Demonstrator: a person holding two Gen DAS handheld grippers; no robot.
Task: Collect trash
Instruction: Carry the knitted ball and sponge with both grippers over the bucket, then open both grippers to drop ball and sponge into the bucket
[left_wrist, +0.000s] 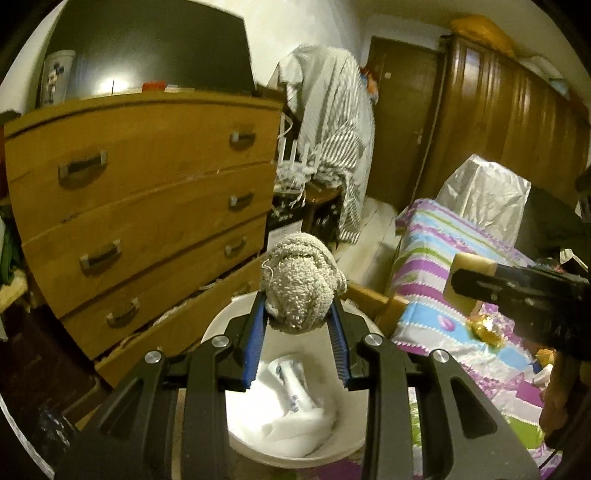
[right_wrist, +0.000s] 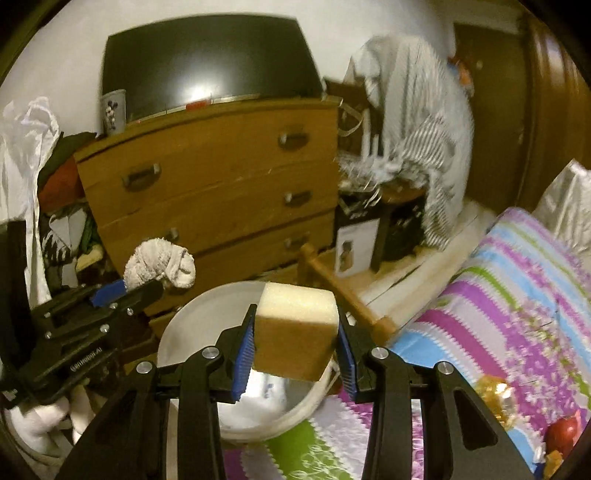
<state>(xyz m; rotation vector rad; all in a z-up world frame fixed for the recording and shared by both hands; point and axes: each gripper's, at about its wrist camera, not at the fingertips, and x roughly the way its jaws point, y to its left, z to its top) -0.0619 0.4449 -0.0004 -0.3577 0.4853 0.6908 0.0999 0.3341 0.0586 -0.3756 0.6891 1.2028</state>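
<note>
Wooden chest of drawers (left_wrist: 140, 192) fills the far side, four drawers with metal handles, the lowest one sitting crooked in its frame; a big dark screen (left_wrist: 155, 48) stands on top, a printed cup (left_wrist: 57, 75) at its left end. Right of the chest, a striped cloth (left_wrist: 332, 129) hangs over a rack near a dark door (left_wrist: 402, 110), and a brown wardrobe (left_wrist: 509, 110) runs along the right wall. The bed (right_wrist: 517, 288) lies to my right under a striped cover in purple, blue, green and white, its wooden frame (right_wrist: 332, 280) showing at the near corner. On the cover, low right in the right wrist view, a gold crinkled wrapper (right_wrist: 496, 400) and, just past it, something round and red (right_wrist: 563, 432) — I cannot tell what it is. A white bucket (right_wrist: 207, 306) stands between bed corner and chest, directly under both of my tools; white crumpled plastic or paper (left_wrist: 295, 417) lies inside. My left gripper (left_wrist: 301, 325) is clenched on a rolled grey terry sock (left_wrist: 301, 284), the blue pads pressing its lower part, the bundle held above the bucket's mouth. My right gripper (right_wrist: 295, 332) clamps a block of sponge (right_wrist: 295, 332) — pale top, tan sides — also over the bucket, near its right rim. The two tools sit close side by side, not touching, each visible at the edge of the other's view.
</note>
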